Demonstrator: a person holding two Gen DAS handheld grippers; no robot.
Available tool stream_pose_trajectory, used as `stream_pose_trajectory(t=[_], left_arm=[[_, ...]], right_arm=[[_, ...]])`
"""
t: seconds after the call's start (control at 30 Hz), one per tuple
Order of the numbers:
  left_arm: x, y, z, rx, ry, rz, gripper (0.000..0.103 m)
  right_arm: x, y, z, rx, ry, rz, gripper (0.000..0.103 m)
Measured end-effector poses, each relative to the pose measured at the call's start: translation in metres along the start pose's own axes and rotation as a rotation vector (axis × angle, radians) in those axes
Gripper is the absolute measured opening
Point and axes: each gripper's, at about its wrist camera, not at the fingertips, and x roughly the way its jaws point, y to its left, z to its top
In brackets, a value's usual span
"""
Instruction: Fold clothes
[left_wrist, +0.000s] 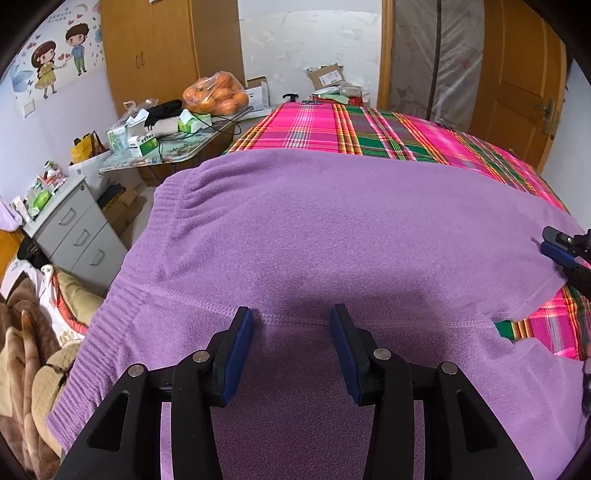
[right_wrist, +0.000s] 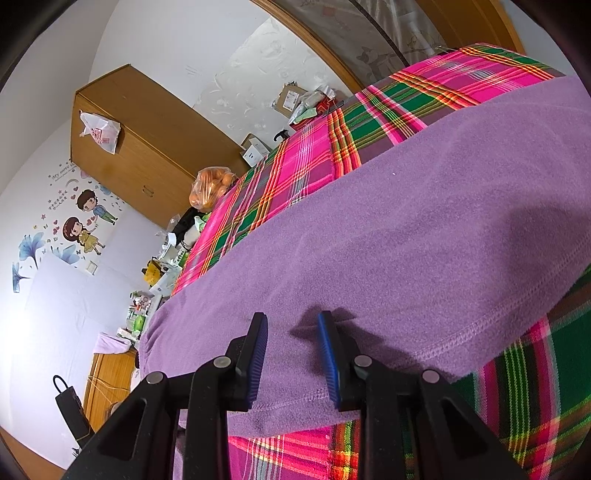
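A purple fleece garment (left_wrist: 332, 229) lies spread flat on the pink and green plaid bed cover (left_wrist: 332, 122); its ribbed waistband hangs over the bed's left edge. My left gripper (left_wrist: 293, 321) hovers open over a stitched seam near the garment's front, and its pads press on nothing. At the garment's right edge, my right gripper (left_wrist: 550, 245) rests beside a small wrinkle. In the right wrist view the right gripper (right_wrist: 291, 325) stands open over the hemmed corner of the garment (right_wrist: 406, 240), with flat cloth under the gap. The plaid cover (right_wrist: 295, 173) shows beyond.
A glass side table left of the bed holds a bag of oranges (left_wrist: 218, 94) and small boxes. A grey drawer unit (left_wrist: 77, 232) and a brown blanket (left_wrist: 26, 350) sit at the left. Parcels (left_wrist: 328, 79) lie at the bed's far end, near a wooden door (left_wrist: 517, 81).
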Motion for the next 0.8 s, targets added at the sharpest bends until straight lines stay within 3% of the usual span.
stream_pose_trajectory(t=[0.8], left_arm=[[-0.0001, 0.0004, -0.0006, -0.01, -0.001, -0.011, 0.046]], right_arm=[[0.0007, 0.0011, 0.001, 0.002, -0.001, 0.0, 0.029]])
